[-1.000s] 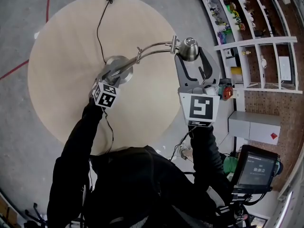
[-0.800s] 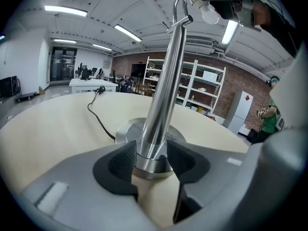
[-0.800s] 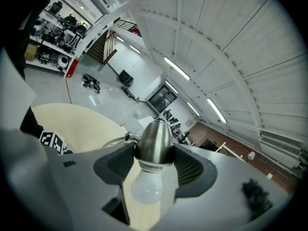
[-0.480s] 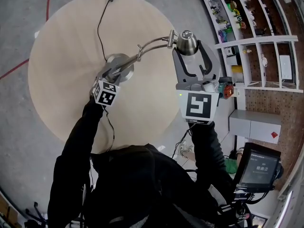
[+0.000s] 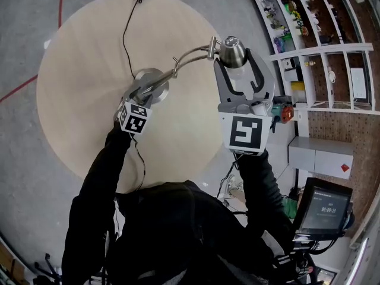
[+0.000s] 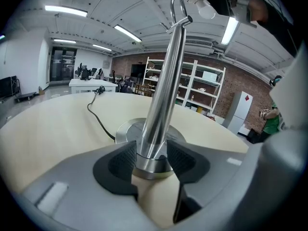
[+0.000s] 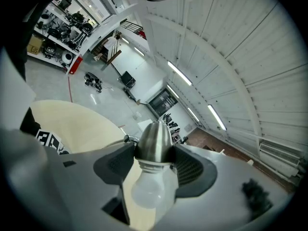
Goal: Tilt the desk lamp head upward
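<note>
While I scanned the round table (image 5: 77, 105) from its left side, I saw a black cable (image 5: 124, 35) trail from the far rim down to the lamp's round base (image 5: 157, 78), which sat on the wood near the table's middle. My left gripper (image 5: 144, 91) reached in low over that base. In the left gripper view its jaws (image 6: 151, 160) were clamped on the collar at the foot of the chrome post (image 6: 166, 88), a dark pad against each side, and the post leaned away to the right. From the top of the post a thin curved arm (image 5: 190, 57) swept rightward to the lamp head (image 5: 233, 51), which hung above the table's right edge. My right gripper (image 5: 234, 59) was closed on that head. In the right gripper view both pads pressed the flanks of the brushed-metal shade (image 7: 154, 141), and the white bulb (image 7: 149, 186) pointed back toward the camera between the jaws. Farther right, off the table, stood white shelves (image 5: 309, 52), and a monitor (image 5: 323, 209) glowed near the lower corner.
</note>
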{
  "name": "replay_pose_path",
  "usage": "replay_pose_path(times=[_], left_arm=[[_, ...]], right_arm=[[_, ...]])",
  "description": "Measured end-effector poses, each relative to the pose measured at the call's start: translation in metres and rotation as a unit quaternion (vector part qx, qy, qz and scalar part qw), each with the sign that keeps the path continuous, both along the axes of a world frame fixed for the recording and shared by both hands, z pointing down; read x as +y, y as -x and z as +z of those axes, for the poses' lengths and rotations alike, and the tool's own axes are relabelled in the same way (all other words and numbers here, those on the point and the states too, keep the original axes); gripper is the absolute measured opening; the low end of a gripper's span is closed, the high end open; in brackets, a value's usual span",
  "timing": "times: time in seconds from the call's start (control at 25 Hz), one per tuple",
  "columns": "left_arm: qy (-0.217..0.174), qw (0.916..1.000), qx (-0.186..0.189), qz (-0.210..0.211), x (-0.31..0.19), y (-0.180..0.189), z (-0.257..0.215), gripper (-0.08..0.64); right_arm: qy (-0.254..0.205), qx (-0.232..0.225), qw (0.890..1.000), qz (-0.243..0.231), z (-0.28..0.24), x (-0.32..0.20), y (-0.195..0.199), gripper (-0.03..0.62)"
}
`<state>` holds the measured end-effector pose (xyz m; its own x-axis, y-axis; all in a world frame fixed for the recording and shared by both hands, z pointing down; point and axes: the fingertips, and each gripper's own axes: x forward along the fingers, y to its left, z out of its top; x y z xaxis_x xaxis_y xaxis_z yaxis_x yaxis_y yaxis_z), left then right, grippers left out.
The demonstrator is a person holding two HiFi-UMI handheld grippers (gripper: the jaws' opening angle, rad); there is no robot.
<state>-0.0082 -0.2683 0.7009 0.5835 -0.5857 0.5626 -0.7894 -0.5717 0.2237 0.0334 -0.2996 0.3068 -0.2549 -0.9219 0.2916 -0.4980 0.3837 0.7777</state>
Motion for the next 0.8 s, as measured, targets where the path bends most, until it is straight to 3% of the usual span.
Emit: replay_pose_path(times=[0.8], left_arm=[[0.000,0.9996,-0.027,0.003,0.003,0.006,-0.001,0.202]], right_arm=[[-0.034,-0.009,0.999,-0.041,-0.008,0.004,0.034,0.276]])
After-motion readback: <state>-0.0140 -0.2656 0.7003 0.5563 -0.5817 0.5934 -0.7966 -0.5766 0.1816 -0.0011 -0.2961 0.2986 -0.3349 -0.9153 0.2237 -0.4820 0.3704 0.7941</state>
